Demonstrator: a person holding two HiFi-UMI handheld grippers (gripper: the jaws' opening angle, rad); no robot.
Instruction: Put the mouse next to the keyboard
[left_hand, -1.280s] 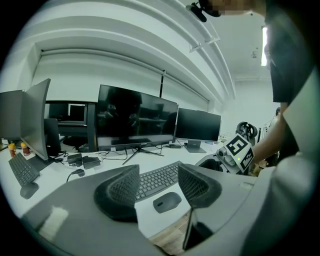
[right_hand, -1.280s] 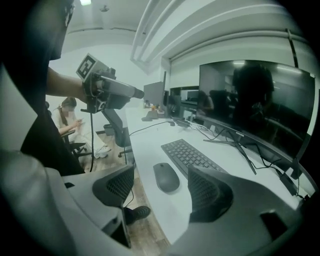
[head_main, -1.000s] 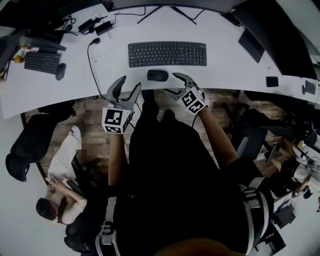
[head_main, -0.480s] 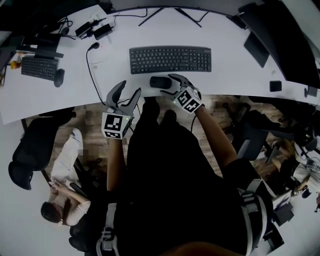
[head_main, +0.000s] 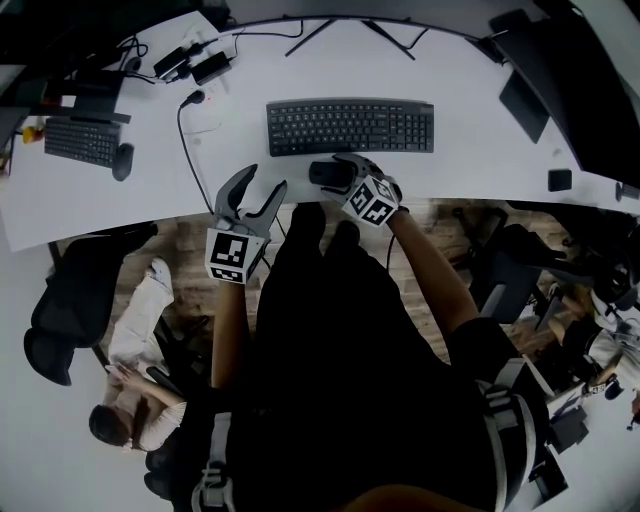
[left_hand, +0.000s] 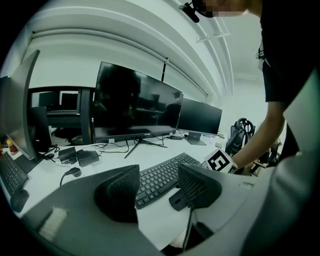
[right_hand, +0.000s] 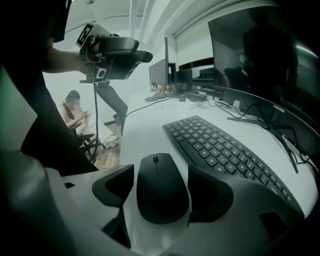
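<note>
Mouse (head_main: 324, 172), black, lies on the white desk (head_main: 470, 120) in the head view, just beside the near edge of the black keyboard (head_main: 350, 126), below its left half and close to the desk's front edge. The right gripper (head_main: 346, 178) reaches onto it from the person's side with one jaw on each side, covering much of it, so contact cannot be read here. The left gripper (head_main: 261, 184) is held at the desk's front edge, apart from the mouse on its left, jaws spread around nothing. At the desk's far left lie a second keyboard (head_main: 82, 140) and a second mouse (head_main: 122, 160), small and dim. In the left gripper view the two ribbed pads (left_hand: 117, 192) stand wide apart, with only desk and keyboard in the gap. A dark shape low beside the right-hand pad is half hidden; whether it is the mouse or the other gripper's jaw cannot be told. The right gripper's marker cube (left_hand: 220, 161) shows beyond it. In the right gripper view the mouse sits squarely between the jaws, wheel end pointing away, on the desk. The jaws are released, not clamped. A sliver of white desk shows between the left-hand jaw and the mouse, and the right-hand jaw lies close against its side, where touch cannot be told. The gripper's body cuts off the mouse's near end.
</note>
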